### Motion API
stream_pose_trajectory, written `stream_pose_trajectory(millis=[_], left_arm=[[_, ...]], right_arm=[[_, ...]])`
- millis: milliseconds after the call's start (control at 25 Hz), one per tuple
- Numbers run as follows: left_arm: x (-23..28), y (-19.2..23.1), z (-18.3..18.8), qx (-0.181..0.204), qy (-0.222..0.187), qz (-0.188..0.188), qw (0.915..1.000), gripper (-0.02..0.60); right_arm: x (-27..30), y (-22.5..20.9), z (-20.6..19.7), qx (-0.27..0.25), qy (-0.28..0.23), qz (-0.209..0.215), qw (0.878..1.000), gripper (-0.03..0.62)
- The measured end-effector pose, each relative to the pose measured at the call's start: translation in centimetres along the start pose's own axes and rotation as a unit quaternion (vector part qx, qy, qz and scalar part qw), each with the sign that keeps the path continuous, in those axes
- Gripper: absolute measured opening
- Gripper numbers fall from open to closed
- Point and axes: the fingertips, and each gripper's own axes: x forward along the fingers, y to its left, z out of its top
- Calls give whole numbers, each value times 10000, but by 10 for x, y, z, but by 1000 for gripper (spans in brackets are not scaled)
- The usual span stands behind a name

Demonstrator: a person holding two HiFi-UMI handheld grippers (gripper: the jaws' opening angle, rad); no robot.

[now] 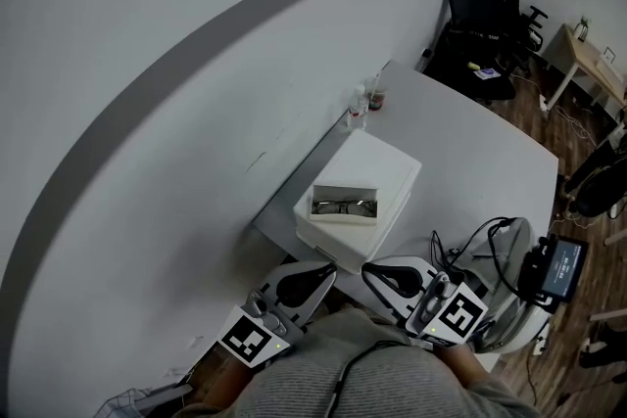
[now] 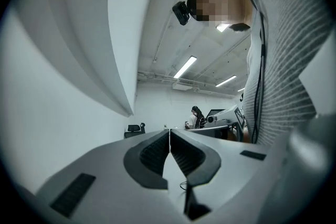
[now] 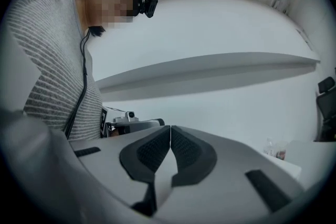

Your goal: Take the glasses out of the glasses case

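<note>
Both your tools are clenched on nothing. The left gripper and the right gripper each have their jaws pressed together, pad to pad, and each gripper view shows only wall and room beyond the tips. They sit close to your body by the near end of the table, well apart from the work.

The glasses lie in the open case, which rests on top of a white box on the table, towards the box's nearer edge. The frame looks dark and thin, with the lenses side by side along the case. Whether the arms are folded is too small to tell.

Expect the glasses to be light and fragile: a thin frame, lenses that scratch and smear, arms on loose hinges. The lenses would be slippery, so keep the pads off them. The bridge between the lenses, or the rim beside a hinge, is likely your best hold, taken gently. The case looks light too and may lift or slide along with the glasses, so you will probably want one gripper steadying its rim while the other lifts. You will need to open the jaws first
</note>
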Motion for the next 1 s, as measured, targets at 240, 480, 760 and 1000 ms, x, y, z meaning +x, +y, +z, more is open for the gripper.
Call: stream_pose_trajectory(millis=[240,480,760,1000], left_arm=[[2,12,-2,35,50,-322,9995,15],[6,16,-3,-8,26,-581,9983,15],[6,20,-15,-139,30,-683,9976,15],[5,33,-24,-253,56,-614,9978,17]], right_arm=[[17,-1,-4,-15,58,-49,10000,14],[22,-7,-6,-17,281,79,9996,14],[37,-30,-20,-68,908,516,9945,14],[49,-38,-25,-174,1003,507,9935,15]])
